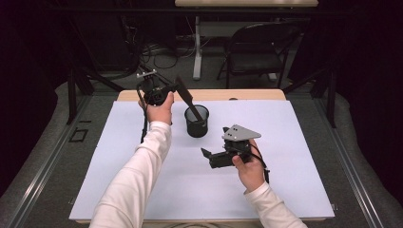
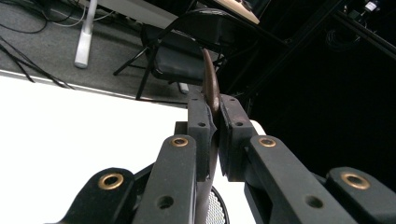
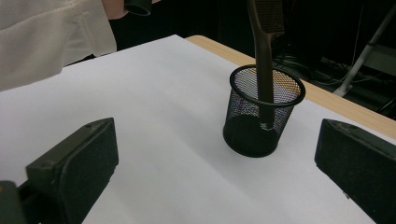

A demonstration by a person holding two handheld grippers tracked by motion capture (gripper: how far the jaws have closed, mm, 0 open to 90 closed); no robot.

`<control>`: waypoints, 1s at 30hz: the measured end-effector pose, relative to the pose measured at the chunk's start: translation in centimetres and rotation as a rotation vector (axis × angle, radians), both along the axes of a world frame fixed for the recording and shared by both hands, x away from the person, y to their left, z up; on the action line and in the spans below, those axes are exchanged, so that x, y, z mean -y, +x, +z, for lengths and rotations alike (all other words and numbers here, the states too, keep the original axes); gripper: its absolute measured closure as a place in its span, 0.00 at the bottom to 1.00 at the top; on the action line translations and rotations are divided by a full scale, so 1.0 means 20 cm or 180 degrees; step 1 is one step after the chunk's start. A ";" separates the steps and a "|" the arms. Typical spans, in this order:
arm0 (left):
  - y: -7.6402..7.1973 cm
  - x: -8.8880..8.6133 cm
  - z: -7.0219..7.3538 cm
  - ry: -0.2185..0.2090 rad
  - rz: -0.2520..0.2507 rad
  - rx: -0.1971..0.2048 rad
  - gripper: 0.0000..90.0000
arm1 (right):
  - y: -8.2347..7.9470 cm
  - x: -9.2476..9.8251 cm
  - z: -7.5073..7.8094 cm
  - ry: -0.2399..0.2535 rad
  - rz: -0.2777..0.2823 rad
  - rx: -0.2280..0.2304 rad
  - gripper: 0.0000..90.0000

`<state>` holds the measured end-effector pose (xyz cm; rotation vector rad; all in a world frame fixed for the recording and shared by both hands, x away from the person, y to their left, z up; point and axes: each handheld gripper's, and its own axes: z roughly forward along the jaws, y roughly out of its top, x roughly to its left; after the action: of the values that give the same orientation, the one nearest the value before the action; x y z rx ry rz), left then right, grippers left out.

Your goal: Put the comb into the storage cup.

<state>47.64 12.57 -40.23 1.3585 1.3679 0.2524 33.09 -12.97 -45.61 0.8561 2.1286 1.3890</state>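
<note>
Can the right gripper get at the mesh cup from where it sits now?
Probably yes. The right gripper is open and faces the mesh cup across bare white sheet, nothing between. One catch: the comb stands in the cup, held by the left gripper, so the rim is partly occupied.

Black folding chair [image 1: 256, 47], white table leg [image 1: 196, 47], floor cables [image 1: 157, 54]

White long sleeves [image 1: 142, 161]; black two-jaw grippers, left [image 1: 177, 88] and right [image 1: 205, 153], brass-ringed screws, grey triangular plate [image 1: 240, 133], trailing black cables.
</note>
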 end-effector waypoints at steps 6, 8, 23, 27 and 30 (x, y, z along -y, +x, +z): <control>0.01 0.01 -0.02 0.0002 0.0000 -0.0025 0.94 | 0.00 0.00 0.00 0.0001 0.0008 0.0002 0.00; 0.01 0.01 -0.02 0.0009 0.0000 -0.0027 0.94 | 0.00 0.00 0.00 -0.0001 0.0008 0.0001 0.00; 0.02 0.01 -0.07 0.0000 0.0008 -0.0088 0.94 | 0.00 -0.01 0.00 -0.0004 0.0014 -0.0005 0.00; 0.02 0.01 -0.09 0.0018 0.0003 -0.0101 0.94 | 0.00 -0.01 0.00 -0.0012 0.0017 -0.0003 0.00; 0.02 0.01 -0.10 0.0010 0.0008 -0.0118 0.94 | 0.00 -0.01 0.00 -0.0016 0.0025 -0.0004 0.00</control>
<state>48.12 12.30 -42.20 1.3701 1.4006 0.2320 33.09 -12.84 -45.69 0.8477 2.1377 1.3867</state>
